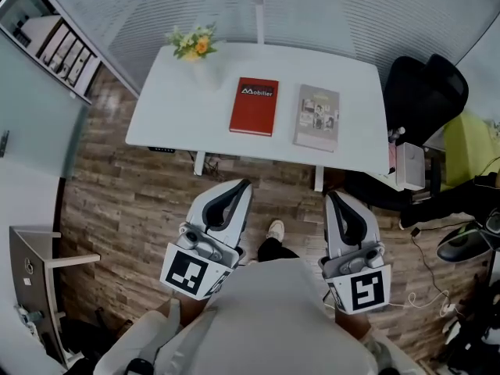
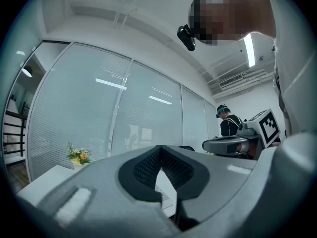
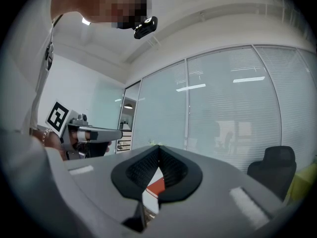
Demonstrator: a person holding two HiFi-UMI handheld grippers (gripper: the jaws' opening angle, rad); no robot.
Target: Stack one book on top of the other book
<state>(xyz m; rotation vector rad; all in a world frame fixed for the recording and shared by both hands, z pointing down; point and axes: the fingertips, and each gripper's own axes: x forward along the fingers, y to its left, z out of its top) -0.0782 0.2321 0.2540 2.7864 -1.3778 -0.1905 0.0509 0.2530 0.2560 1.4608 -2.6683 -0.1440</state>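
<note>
Setting: office. White desk (image 1: 156, 108) stands against a glass partition wall (image 1: 328, 14) with slatted blinds; black swivel chair (image 1: 422, 92) at the desk's right end, shelf unit (image 1: 62, 49) with what look like upright files at the left. Wood-pattern floor (image 1: 125, 209); strip light (image 2: 249, 51) on the ceiling.

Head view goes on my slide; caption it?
Shut, empty left tool and right tool short of a table holding a red book beside a grey book.

A red book (image 1: 254, 106) and a grey book (image 1: 317, 117) lie side by side, not touching, on the white surface (image 1: 160, 112). Flowers (image 1: 194, 44) stand near its far edge. The left tool (image 1: 243, 184) and right tool (image 1: 330, 197) point toward it above the wooden floor (image 1: 125, 201).
</note>
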